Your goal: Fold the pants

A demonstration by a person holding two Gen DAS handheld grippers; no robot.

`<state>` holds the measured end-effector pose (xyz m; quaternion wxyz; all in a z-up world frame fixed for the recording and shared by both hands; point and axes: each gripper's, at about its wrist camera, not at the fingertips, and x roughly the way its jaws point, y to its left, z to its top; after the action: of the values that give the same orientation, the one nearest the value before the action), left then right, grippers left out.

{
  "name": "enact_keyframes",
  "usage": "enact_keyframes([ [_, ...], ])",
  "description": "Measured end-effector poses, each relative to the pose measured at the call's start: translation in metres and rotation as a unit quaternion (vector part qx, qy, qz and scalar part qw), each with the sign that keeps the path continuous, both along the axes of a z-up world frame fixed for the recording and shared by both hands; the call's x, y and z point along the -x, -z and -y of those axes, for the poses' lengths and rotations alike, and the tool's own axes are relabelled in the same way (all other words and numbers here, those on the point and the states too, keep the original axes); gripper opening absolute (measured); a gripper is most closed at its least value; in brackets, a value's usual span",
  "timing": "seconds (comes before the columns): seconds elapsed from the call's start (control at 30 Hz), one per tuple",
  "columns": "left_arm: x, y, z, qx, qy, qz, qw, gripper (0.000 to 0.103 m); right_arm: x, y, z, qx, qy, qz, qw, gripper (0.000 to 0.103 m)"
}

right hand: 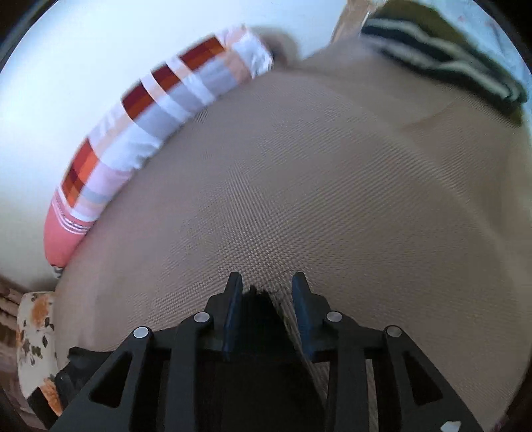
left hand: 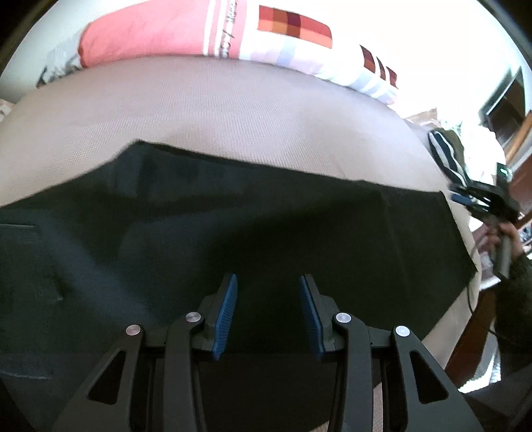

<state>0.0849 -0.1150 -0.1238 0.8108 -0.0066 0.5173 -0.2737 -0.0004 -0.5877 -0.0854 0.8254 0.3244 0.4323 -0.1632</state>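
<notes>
Black pants [left hand: 232,216] lie spread flat across a beige woven bed surface [left hand: 232,109]. My left gripper [left hand: 268,282] hovers over their near part, blue pads apart, with no fabric pinched between them. At the pants' right end a hand holds my right gripper [left hand: 465,199]. In the right wrist view the right gripper [right hand: 267,282] stands with its jaws apart. A corner of the black pants [right hand: 262,305] lies between them, close to the left finger, with a gap to the right one.
A pink, white and red checked quilt [left hand: 292,23] [right hand: 149,113] runs along the bed's far edge. A dark striped garment [left hand: 445,149] [right hand: 449,63] lies at the far right corner. A floral cloth [right hand: 33,332] lies off the bed's left side.
</notes>
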Motion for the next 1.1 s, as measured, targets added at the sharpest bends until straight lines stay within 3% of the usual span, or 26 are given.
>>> enact_keyframes([
  [0.13, 0.019, -0.01, -0.003, -0.015, 0.026, 0.028, 0.9991, 0.043, 0.043, -0.034, -0.031, 0.043, -0.024, 0.001, 0.999, 0.03],
  [0.33, 0.042, 0.001, -0.008, -0.034, 0.059, 0.02, 0.9975, 0.044, 0.088, -0.025, -0.083, 0.078, -0.057, -0.044, 0.994, 0.03],
  [0.5, 0.049, 0.009, -0.026, -0.038, 0.057, 0.029, 0.9972, 0.044, 0.111, 0.011, -0.092, 0.047, -0.046, -0.087, 0.994, 0.027],
  [0.63, 0.043, 0.009, -0.048, -0.039, 0.026, 0.038, 0.9982, 0.044, 0.121, 0.011, -0.082, 0.019, -0.006, -0.075, 0.997, 0.027],
  [0.77, 0.032, -0.001, -0.069, -0.036, -0.026, 0.053, 0.9976, 0.045, 0.099, -0.017, -0.106, 0.053, -0.048, -0.055, 0.996, 0.029],
  [0.9, 0.016, -0.011, -0.095, -0.029, -0.077, 0.069, 0.9942, 0.049, 0.053, -0.038, -0.149, 0.05, -0.126, -0.021, 0.991, 0.029],
  [1.1, -0.007, -0.019, -0.129, -0.033, -0.123, 0.078, 0.9889, 0.051, -0.037, -0.035, -0.249, 0.0, -0.273, 0.011, 0.962, 0.029],
])
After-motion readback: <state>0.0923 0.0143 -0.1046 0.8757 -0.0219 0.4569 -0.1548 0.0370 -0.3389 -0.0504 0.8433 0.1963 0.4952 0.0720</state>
